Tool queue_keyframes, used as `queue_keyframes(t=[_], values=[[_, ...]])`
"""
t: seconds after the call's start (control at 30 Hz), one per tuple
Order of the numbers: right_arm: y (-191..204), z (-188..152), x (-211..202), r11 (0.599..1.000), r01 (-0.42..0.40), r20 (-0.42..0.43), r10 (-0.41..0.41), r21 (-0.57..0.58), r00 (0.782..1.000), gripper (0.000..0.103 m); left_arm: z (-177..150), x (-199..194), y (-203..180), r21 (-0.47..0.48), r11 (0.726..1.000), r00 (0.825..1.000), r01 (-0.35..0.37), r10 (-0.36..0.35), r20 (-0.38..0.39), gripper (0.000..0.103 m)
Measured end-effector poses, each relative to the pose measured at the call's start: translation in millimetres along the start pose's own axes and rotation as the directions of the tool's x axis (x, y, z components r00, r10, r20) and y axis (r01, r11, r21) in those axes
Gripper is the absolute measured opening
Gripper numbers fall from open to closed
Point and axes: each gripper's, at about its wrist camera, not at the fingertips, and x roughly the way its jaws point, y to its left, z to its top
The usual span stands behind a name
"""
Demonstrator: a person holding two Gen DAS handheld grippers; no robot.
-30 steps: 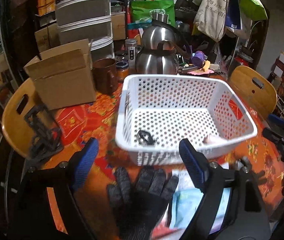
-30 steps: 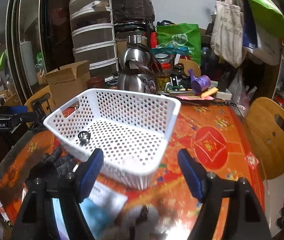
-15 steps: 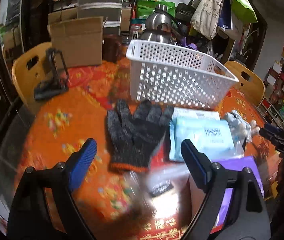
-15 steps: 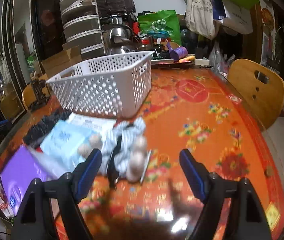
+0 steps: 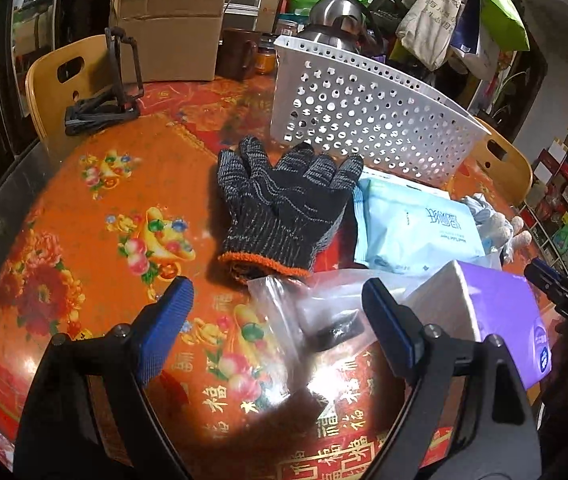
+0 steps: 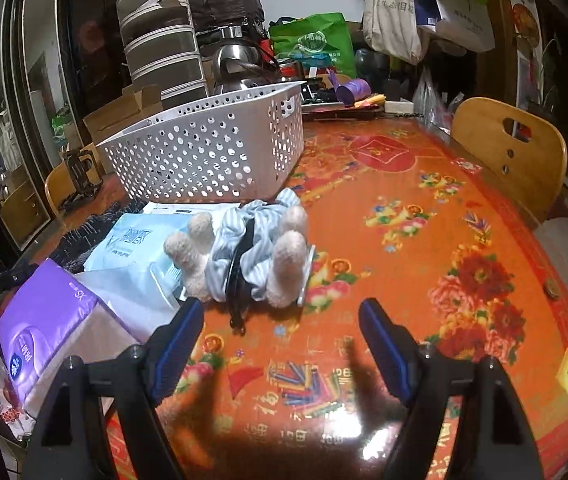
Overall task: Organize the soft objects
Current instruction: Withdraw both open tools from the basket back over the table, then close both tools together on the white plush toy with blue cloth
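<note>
A white perforated basket (image 5: 367,120) stands on the orange table; it also shows in the right wrist view (image 6: 212,144). In front of it lie a dark knit glove (image 5: 284,208), a light blue wipes pack (image 5: 411,228), a purple tissue pack (image 5: 495,312) and a clear zip bag (image 5: 315,320). A striped plush toy (image 6: 252,248) lies beside the wipes pack (image 6: 132,244) and the purple pack (image 6: 44,320). My left gripper (image 5: 278,320) is open and empty, low over the clear bag. My right gripper (image 6: 280,332) is open and empty, just short of the plush toy.
A cardboard box (image 5: 168,32), a brown mug (image 5: 240,58), a steel kettle (image 5: 331,20) and a black phone stand (image 5: 104,92) sit behind the basket. Wooden chairs (image 6: 511,152) stand at the table edges. A coin (image 6: 551,290) lies at the right.
Both grippers have pulled back from above the basket and dropped low to the table. The glove, packs and plush toy now lie in front of them. Both stay open.
</note>
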Motion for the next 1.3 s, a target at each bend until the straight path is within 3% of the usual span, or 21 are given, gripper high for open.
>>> queue_keyframes(t=[0.57, 0.87, 1.07, 1.23, 1.3], values=[[8, 2, -7, 1.000, -0.015, 0.006, 0.015, -0.012, 1.000, 0.080, 7, -4, -3, -0.011, 1.000, 1.000, 0.011, -0.011, 0.011, 0.085], [6, 10, -10, 1.000, 0.004, 0.014, -0.003, -0.015, 1.000, 0.080, 20, -18, -24, 0.009, 1.000, 0.999, 0.025, -0.025, 0.037, 0.085], [0, 24, -9, 0.999, 0.028, -0.007, -0.029, -0.042, 1.000, 0.080, 41, -21, -75, 0.048, 0.997, 0.998, 0.061, -0.062, 0.016, 0.085], [-11, 36, -6, 0.999, 0.023, -0.040, -0.025, -0.042, 0.999, 0.080, 57, -8, -142, 0.132, 0.984, 0.992, 0.119, -0.113, -0.054, 0.084], [-16, 39, -4, 0.999, 0.026, -0.051, -0.028, -0.048, 0.998, 0.080, 62, -1, -168, 0.164, 0.975, 0.986, 0.149, -0.135, -0.092, 0.079]])
